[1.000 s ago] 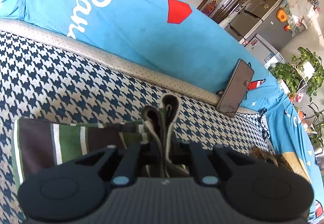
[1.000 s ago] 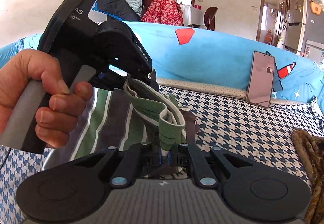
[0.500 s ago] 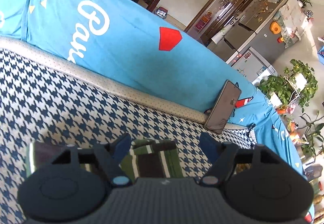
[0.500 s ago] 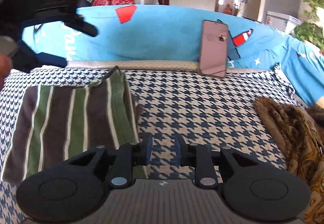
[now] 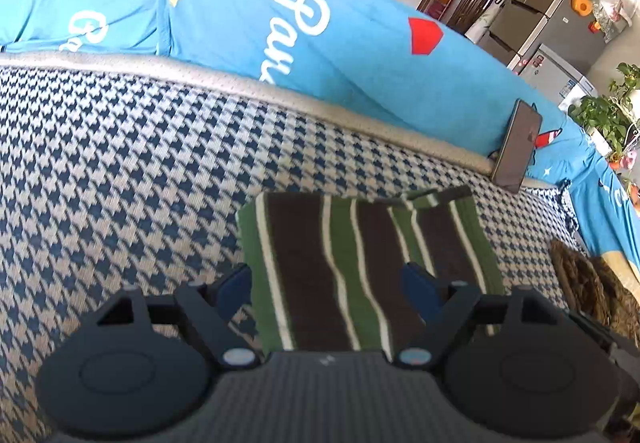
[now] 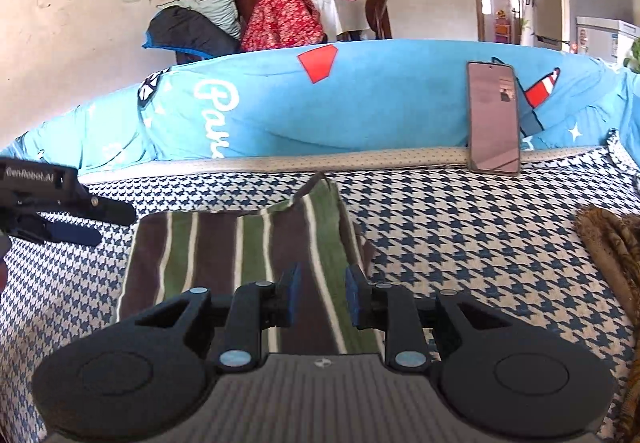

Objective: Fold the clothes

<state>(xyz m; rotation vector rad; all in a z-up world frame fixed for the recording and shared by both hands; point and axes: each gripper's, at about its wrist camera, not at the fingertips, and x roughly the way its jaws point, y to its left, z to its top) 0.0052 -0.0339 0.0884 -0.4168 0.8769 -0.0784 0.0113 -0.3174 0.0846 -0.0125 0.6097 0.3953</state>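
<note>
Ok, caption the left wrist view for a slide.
Left gripper open above the folded striped garment lying on the houndstooth sofa cover.

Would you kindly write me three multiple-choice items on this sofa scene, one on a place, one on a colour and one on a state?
1. Where does the phone stand?
A. Flat on the striped garment
B. Upright against the blue backrest cover
C. On the brown cloth at the right

2. What colours are the folded striped garment?
A. Red and yellow
B. Plain blue
C. Green, brown and white

3. How do the right tongs stand?
A. Open, holding nothing
B. Shut on the garment
C. Shut on the phone

Answers:
1. B, since it leans upright on the blue backrest cover above the seat edge.
2. C, since green and brown bands with thin white lines show in both views.
3. A, since a clear gap parts the blue pads and the garment lies flat beneath.
</note>
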